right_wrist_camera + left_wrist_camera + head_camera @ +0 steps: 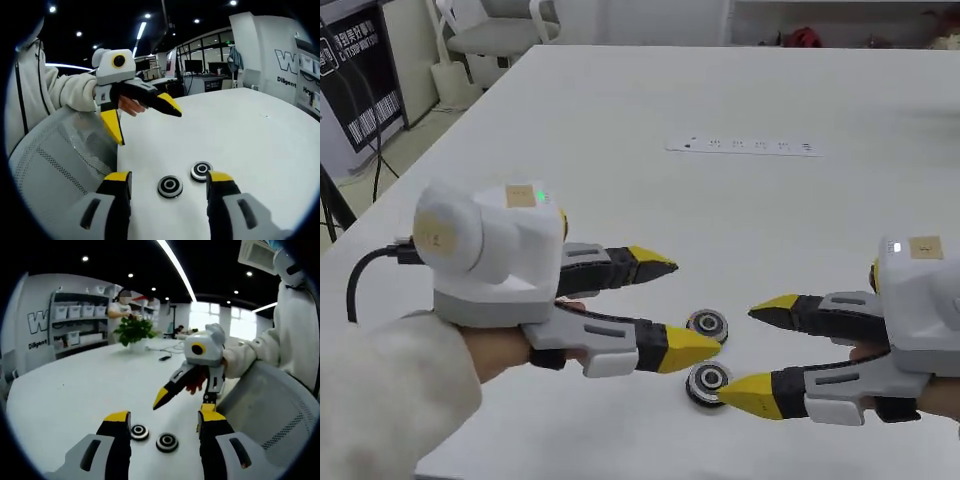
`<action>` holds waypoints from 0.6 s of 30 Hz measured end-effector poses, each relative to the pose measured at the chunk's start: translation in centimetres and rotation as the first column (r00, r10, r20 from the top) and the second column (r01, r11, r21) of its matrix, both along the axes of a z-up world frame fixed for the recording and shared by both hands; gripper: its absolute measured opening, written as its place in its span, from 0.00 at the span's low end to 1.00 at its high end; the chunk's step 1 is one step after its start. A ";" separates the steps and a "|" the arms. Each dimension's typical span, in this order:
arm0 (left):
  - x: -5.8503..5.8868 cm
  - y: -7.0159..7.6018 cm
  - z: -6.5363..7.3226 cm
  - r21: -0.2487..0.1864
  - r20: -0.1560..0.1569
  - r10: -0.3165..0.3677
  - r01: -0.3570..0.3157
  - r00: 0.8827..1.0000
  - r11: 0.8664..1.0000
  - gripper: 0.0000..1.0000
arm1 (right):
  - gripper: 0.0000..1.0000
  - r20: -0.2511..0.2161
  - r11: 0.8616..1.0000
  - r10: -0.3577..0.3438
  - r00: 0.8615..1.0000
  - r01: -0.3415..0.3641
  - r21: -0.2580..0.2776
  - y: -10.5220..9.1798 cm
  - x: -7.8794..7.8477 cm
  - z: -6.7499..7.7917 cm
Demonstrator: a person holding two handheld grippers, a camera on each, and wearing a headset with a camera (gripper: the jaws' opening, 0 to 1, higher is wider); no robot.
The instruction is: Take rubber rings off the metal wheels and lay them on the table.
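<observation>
Two small metal wheels with black rubber rings lie side by side on the white table: one (707, 324) farther from me, one (707, 381) nearer. The left gripper view shows them as wheel (139, 432) and wheel (167, 442); the right gripper view as wheel (170, 186) and wheel (201, 171). My left gripper (678, 305) hovers open just left of them, its lower tip close to both wheels. My right gripper (753, 350) is open on the right, its lower yellow tip beside the nearer wheel. Neither holds anything.
A white power strip (744, 146) lies farther back on the table (620, 130). A black cable (365, 270) trails from the left gripper. The table's near edge runs just below the wheels. A mesh chair (60, 160) stands off the table edge.
</observation>
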State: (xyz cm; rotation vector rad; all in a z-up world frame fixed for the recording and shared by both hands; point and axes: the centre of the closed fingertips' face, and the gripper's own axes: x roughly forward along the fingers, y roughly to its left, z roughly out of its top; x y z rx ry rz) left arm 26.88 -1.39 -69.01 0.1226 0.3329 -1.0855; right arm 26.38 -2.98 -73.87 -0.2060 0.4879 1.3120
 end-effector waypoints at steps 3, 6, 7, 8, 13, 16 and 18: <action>-0.5 -0.6 -0.9 0.021 -0.014 -0.033 0.033 0.999 0.999 0.52 | 0.56 0.005 1.000 0.004 1.000 -0.004 -0.008 0.1 -0.1 -0.5; -0.7 -1.1 -1.7 0.031 -0.024 -0.045 0.045 0.999 0.999 0.50 | 0.56 0.007 1.000 0.005 1.000 -0.004 -0.009 0.1 -0.1 -1.1; -0.7 -1.1 -1.8 0.032 -0.026 -0.045 0.046 0.999 0.998 0.50 | 0.54 0.005 1.000 0.009 1.000 -0.009 -0.010 0.2 -0.2 -1.3; -0.7 -1.2 -2.1 0.036 -0.033 -0.047 0.048 0.998 0.998 0.49 | 0.53 -0.006 1.000 0.014 1.000 -0.014 -0.014 0.1 -0.3 -1.7; -0.9 -1.5 -3.9 0.073 -0.064 -0.062 0.067 0.996 0.995 0.44 | 0.48 -0.025 0.999 0.025 0.999 -0.026 -0.033 0.2 -0.6 -2.9; -0.9 -1.8 -4.7 0.082 -0.077 -0.071 0.077 0.994 0.994 0.41 | 0.45 -0.030 0.999 0.027 0.999 -0.028 -0.044 0.1 -0.6 -3.6; -0.8 -1.9 -5.0 0.081 -0.081 -0.072 0.078 0.994 0.994 0.40 | 0.42 -0.035 0.999 0.020 0.999 -0.022 -0.044 0.0 -0.5 -3.8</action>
